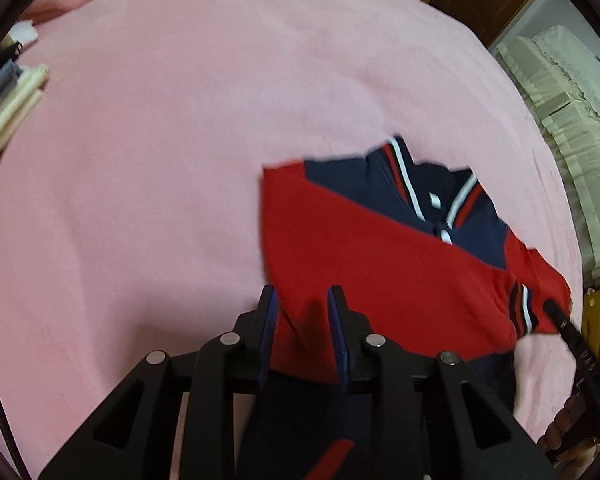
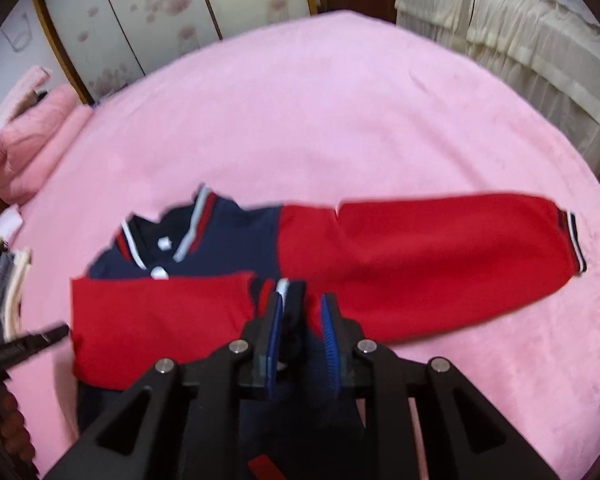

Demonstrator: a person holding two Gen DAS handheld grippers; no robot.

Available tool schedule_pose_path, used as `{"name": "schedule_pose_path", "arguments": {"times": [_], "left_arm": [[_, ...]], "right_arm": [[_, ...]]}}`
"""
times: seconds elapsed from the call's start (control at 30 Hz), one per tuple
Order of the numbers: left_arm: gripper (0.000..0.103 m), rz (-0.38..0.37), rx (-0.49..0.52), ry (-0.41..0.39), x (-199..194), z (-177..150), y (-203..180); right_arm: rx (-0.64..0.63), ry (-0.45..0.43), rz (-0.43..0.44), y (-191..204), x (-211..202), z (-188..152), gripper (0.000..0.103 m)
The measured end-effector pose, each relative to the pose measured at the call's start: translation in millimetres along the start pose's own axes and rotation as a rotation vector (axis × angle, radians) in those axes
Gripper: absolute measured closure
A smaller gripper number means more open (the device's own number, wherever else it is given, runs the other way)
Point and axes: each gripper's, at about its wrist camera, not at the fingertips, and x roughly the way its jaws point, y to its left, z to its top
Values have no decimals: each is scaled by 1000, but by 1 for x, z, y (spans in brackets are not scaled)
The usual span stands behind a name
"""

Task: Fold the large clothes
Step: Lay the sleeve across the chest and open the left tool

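The jacket (image 2: 340, 264) lies mid-frame on the pink bed (image 2: 340, 100), one red sleeve folded across, the other stretched right. It looks soft and thick, probably floppy; cuffs or hem seem best to pinch. Left gripper (image 1: 302, 300) hovers parted over the sleeve; right gripper (image 2: 304, 304) seems parted around the folded cuff (image 2: 284, 292), grip uncertain.

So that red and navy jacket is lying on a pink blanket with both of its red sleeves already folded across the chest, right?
Not quite: only one sleeve is folded across the jacket. The right wrist view shows the folded sleeve lying over the chest, while the other sleeve stretches straight out on the pink blanket. The rest is right.
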Motion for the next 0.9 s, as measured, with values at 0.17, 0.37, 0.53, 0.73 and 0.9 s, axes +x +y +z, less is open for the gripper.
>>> {"name": "schedule_pose_path", "arguments": {"times": [0.17, 0.37, 0.53, 0.73, 0.9], "left_arm": [[79, -62, 36, 55, 9, -20, -14], [79, 54, 72, 112, 42, -23, -21], [83, 29, -19, 104, 45, -22, -9], [83, 54, -15, 90, 42, -25, -18], [81, -18, 44, 27, 9, -23, -44]], "right_arm": [[-10, 141, 299, 21, 10, -13, 84], [17, 205, 293, 37, 58, -38, 91], [-37, 125, 194, 21, 72, -22, 103], [-118, -20, -172, -11, 44, 2, 103], [-38, -38, 139, -17, 22, 20, 103]]}}
